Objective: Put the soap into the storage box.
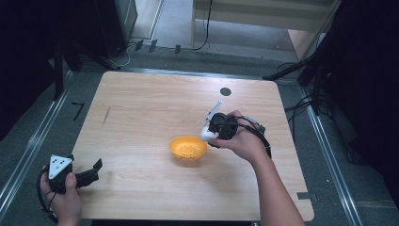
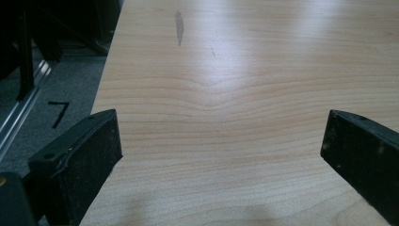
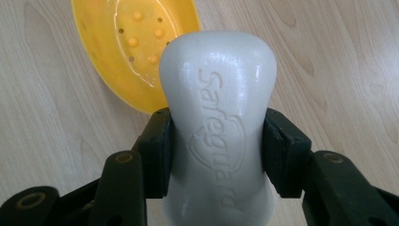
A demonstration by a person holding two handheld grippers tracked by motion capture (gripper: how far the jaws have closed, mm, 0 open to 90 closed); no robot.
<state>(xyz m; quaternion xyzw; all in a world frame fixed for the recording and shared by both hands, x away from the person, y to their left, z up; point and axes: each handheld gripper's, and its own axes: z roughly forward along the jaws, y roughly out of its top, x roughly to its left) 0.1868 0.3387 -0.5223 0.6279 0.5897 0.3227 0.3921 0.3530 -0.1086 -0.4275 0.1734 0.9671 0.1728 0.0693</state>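
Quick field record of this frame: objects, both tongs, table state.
table: light wooden top, with a small dark round mark near the far edge
dish: yellow soap dish near the middle of the table, nothing in it, bumps and holes in its base
soap: white bar, "Safeguard" stamped on it
right tongs: shut on the soap's sides, held just right of the dish
left tongs: open, nothing between the jaws, at the near left corner of the table

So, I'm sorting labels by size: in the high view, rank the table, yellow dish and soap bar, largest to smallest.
1. Table
2. Yellow dish
3. Soap bar, partly hidden by the right hand-held gripper
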